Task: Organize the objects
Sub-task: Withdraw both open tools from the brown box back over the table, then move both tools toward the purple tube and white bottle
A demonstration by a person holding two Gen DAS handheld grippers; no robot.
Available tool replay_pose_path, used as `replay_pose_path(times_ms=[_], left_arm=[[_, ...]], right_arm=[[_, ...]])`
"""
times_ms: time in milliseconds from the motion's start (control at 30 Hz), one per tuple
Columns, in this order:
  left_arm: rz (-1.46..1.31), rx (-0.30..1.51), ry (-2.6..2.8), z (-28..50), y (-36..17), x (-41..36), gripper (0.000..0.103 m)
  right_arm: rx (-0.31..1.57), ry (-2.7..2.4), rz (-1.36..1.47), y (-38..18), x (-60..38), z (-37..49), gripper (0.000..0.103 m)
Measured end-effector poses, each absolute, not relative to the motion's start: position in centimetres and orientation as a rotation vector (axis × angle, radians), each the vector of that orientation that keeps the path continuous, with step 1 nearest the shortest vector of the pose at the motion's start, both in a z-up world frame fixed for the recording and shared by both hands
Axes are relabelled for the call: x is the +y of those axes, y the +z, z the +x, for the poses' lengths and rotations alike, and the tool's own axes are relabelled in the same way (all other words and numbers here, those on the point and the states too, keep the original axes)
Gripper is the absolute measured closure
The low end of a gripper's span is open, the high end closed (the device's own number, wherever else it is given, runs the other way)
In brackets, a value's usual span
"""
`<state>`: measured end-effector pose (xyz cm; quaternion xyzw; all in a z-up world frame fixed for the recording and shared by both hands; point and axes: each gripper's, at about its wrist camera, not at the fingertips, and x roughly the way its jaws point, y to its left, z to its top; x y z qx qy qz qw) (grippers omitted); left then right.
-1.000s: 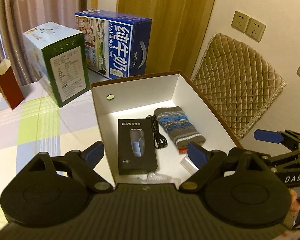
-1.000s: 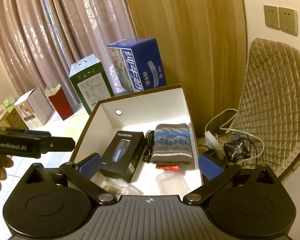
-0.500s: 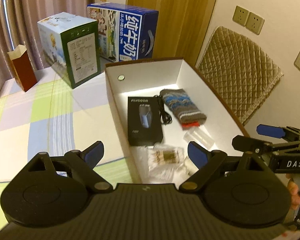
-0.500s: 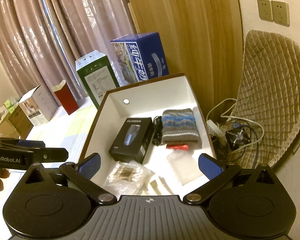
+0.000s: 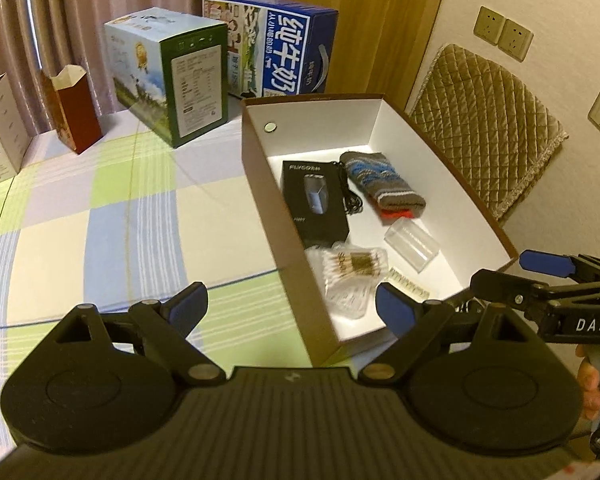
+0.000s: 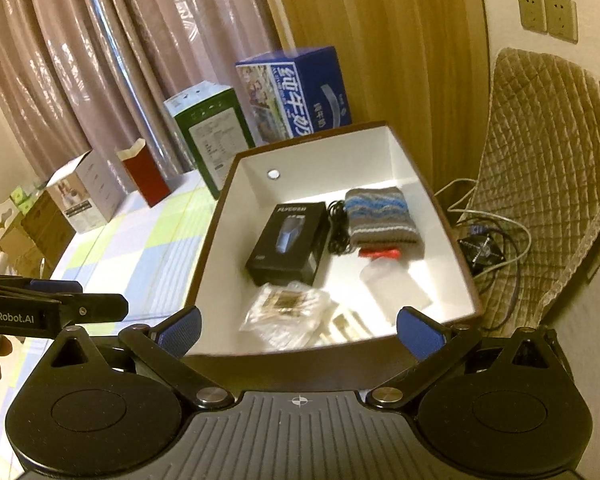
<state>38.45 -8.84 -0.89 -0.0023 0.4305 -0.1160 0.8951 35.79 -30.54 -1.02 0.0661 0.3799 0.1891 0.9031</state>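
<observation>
Both grippers (left gripper (image 5: pixel 292 306), right gripper (image 6: pixel 298 326)) have drawn back from the box (image 5: pixel 256 184), its near end now visible.

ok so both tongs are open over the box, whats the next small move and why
Probably lower the right tongs toward the clear packet at the near end of the white box. Both tongs are open and empty, and that packet lies closest, just ahead of the right fingers.

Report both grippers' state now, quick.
Left gripper: open, holding nothing, above the box's near corner.
Right gripper: open, holding nothing, at the box's near end.
</observation>
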Motion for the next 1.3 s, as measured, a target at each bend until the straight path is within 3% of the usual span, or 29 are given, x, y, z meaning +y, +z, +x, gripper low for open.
replay_pose_path(times_ms=[1300], left_arm=[[-0.076, 0.946, -0.164, 29.3, -3.2, 2.5, 0.014]], right_arm=[[0.856, 0.447, 0.120, -2.8, -22.6, 29.2, 0.002]])
